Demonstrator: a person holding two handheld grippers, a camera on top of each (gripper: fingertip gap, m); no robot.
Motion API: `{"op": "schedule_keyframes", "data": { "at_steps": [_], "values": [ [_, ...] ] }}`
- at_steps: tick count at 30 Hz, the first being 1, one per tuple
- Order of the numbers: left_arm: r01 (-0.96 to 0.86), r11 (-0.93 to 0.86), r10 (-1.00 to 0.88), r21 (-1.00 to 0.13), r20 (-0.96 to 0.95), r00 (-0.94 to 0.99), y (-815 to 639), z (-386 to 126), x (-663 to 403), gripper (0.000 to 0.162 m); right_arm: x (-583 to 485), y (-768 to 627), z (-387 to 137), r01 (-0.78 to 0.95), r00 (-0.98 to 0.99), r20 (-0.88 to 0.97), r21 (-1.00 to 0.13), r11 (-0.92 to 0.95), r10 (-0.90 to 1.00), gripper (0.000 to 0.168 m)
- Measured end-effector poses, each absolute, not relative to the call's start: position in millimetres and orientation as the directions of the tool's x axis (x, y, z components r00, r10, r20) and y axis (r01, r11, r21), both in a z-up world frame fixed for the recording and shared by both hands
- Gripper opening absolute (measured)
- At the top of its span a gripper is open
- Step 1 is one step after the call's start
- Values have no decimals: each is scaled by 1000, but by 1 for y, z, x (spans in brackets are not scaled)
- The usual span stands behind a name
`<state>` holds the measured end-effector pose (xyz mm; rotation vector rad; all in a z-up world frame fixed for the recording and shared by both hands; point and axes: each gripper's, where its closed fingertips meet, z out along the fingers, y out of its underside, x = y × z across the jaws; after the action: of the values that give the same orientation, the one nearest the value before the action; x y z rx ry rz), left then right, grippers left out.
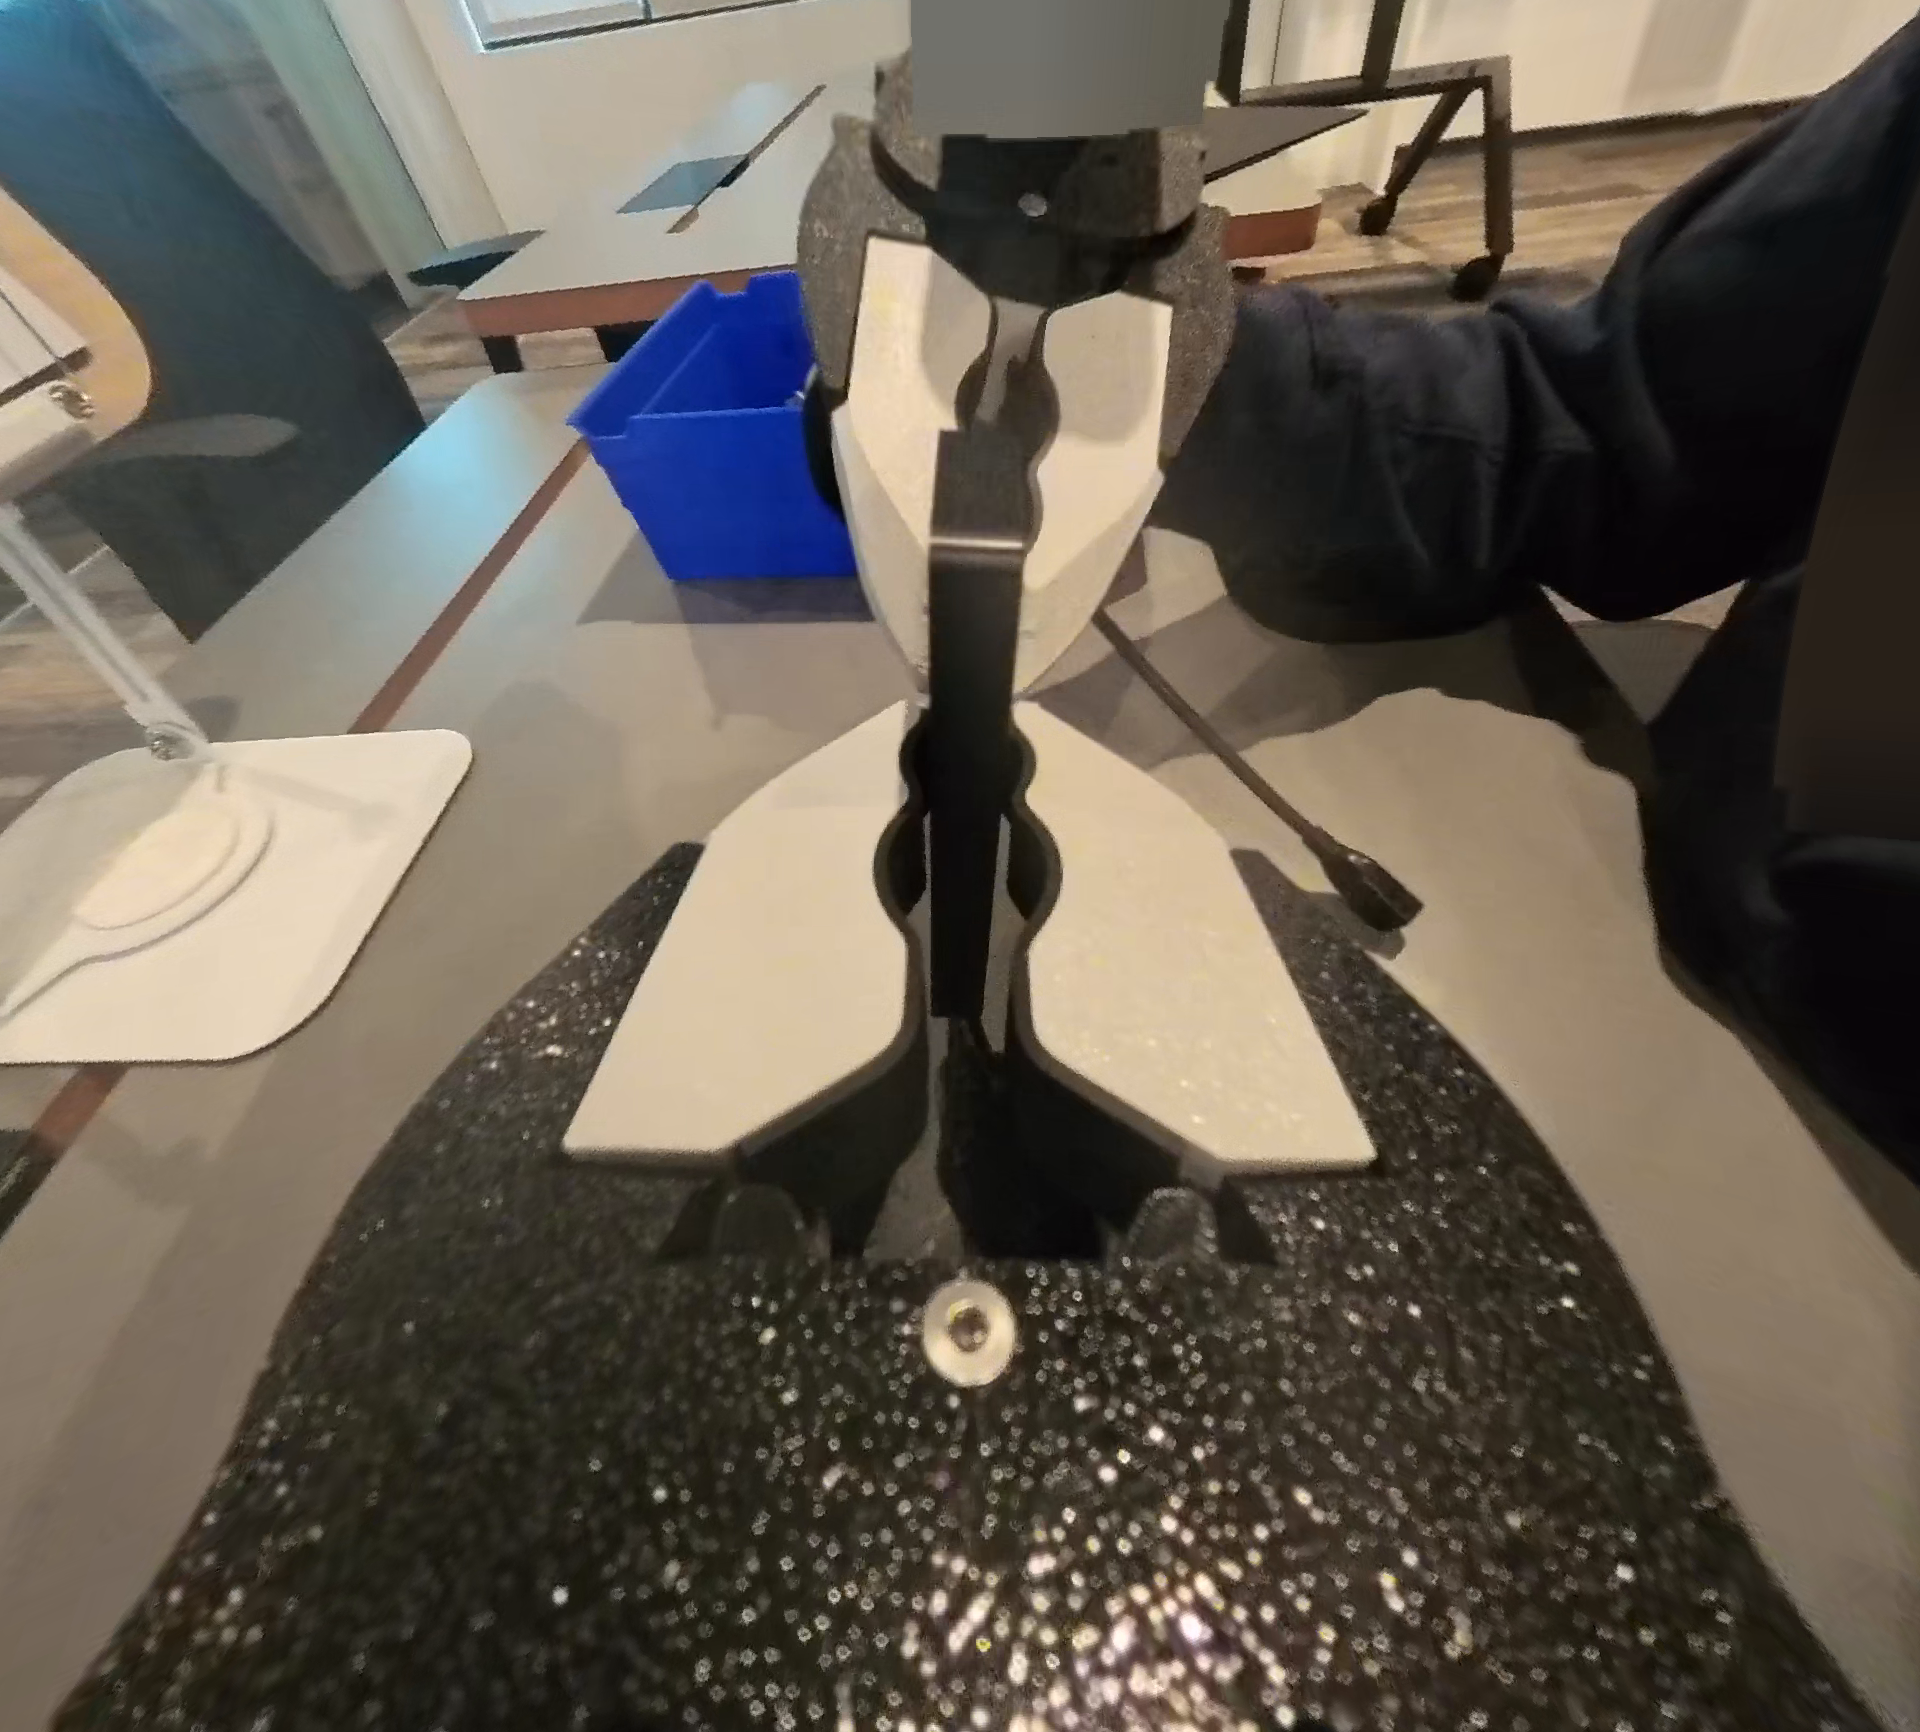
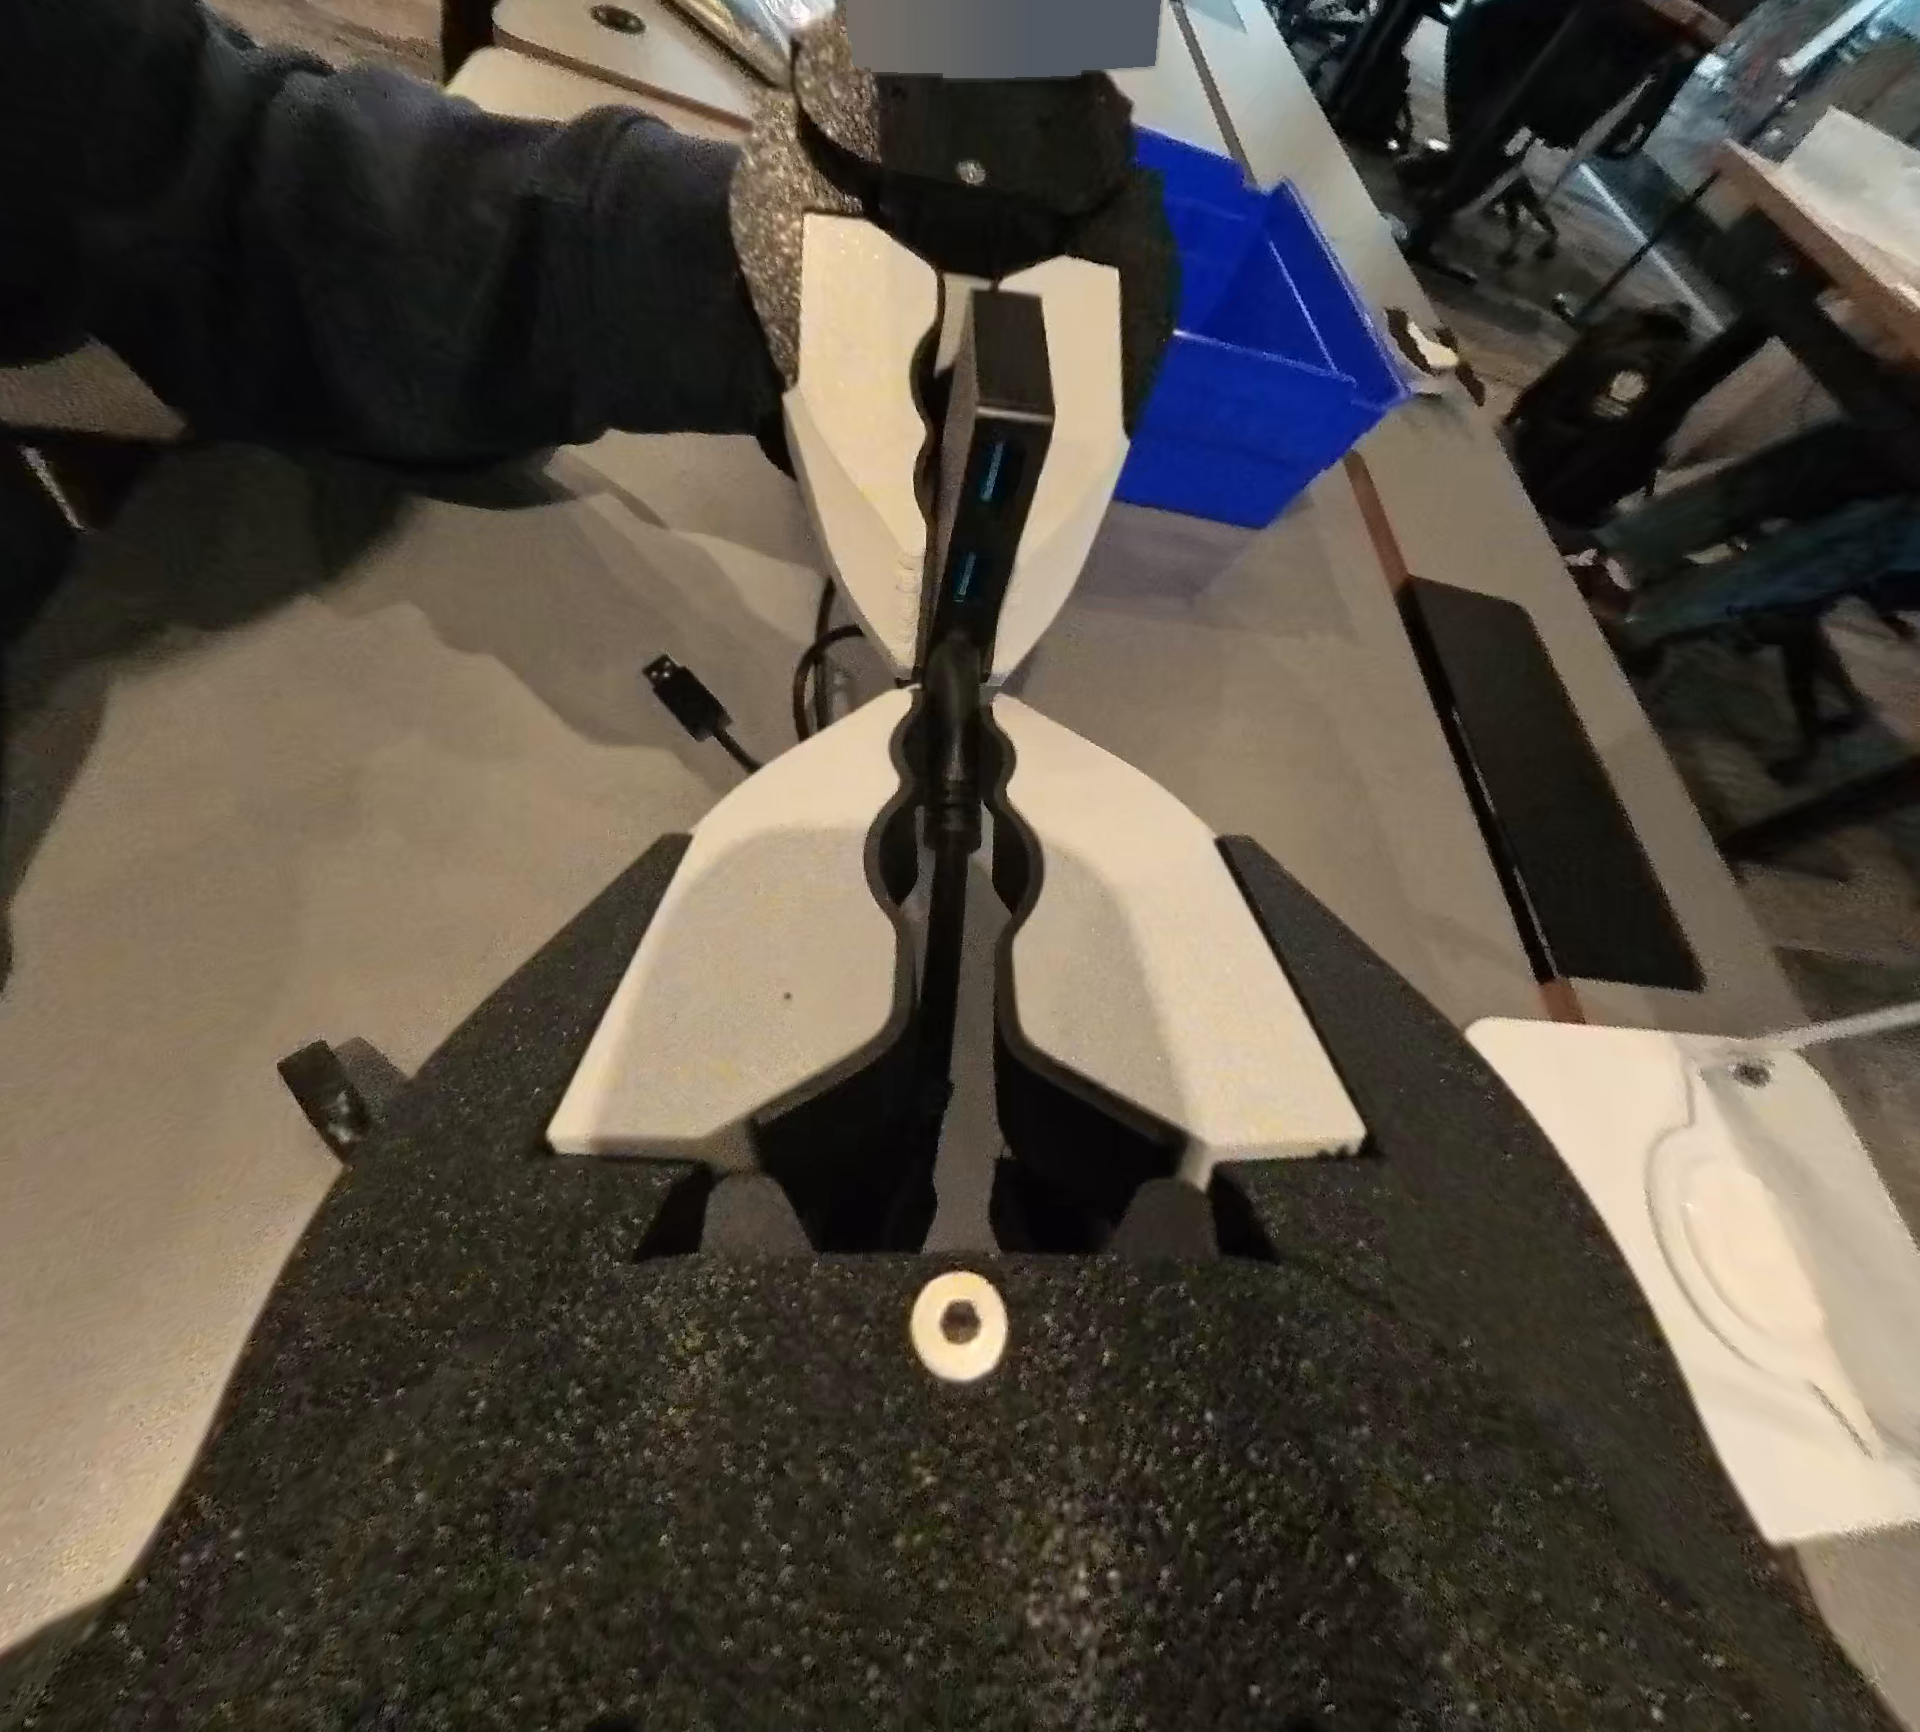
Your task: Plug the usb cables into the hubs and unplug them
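My left gripper (image 1: 966,732) is shut on a slim black USB hub (image 1: 966,809) and holds it above the grey table (image 1: 623,695). In the right wrist view the hub (image 2: 992,394) shows two blue ports on its side, held in the facing left gripper (image 2: 956,659). My right gripper (image 2: 951,711) is shut on a black USB cable plug (image 2: 951,747), whose tip sits in the hub's end. The two grippers meet tip to tip. A second, loose USB plug (image 2: 681,690) lies on the table; it also shows in the left wrist view (image 1: 1371,893).
A blue bin (image 1: 727,456) stands on the table behind the grippers. A white lamp base (image 1: 229,872) lies flat at the table's side. A person's dark sleeve (image 1: 1558,435) reaches in behind the right gripper. Other desks and chairs stand beyond. Left and right tips are no more than a few centimetres apart. From either gripper's tips it is about 35 cm to the white lamp base (image 1: 229,872).
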<state>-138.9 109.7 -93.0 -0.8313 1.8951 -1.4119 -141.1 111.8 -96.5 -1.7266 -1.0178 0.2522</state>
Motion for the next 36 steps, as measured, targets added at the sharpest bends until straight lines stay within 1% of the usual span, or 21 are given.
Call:
{"op": "schedule_keyframes", "data": {
  "at_steps": [3,5,7,10,12,17,25,27,29,32,36],
  "values": [
    [-80,213,-746,-974,-109,-657,101,-87,-148,10,-149,103,-90,424,575,230,-904,-46,785,9],
    [-77,221,-732,-972,-113,-672,98,-88,-149,10,-151,101,-92,405,551,203,-913,-46,810,9],
    [-80,236,-744,-968,-128,-656,100,-91,-145,10,-148,103,-95,421,562,212,-906,-56,800,9],
    [-75,298,-776,-952,-196,-600,105,-91,-139,10,-141,108,-94,512,591,313,-858,-45,743,9],
    [-59,310,-772,-949,-215,-598,105,-89,-141,10,-143,106,-91,539,587,352,-842,-28,729,9],
    [-11,270,-753,-963,-204,-625,100,-80,-146,10,-148,102,-84,455,573,303,-891,12,762,9],
    [-61,321,-763,-945,-220,-608,105,-89,-142,10,-140,103,-92,543,569,348,-840,-22,745,9],
    [-60,305,-795,-950,-220,-566,121,-84,-147,10,-120,102,-88,575,605,386,-817,-46,696,9],
    [-31,253,-829,-967,-200,-522,143,-70,-158,10,-107,97,-71,506,647,357,-862,-29,674,9],
    [-51,262,-855,-964,-207,-476,157,-70,-161,10,-94,96,-70,539,668,389,-840,-53,635,9],
    [-105,272,-854,-957,-190,-484,150,-83,-152,10,-88,99,-76,531,685,366,-843,-88,629,9]
  ]
}}
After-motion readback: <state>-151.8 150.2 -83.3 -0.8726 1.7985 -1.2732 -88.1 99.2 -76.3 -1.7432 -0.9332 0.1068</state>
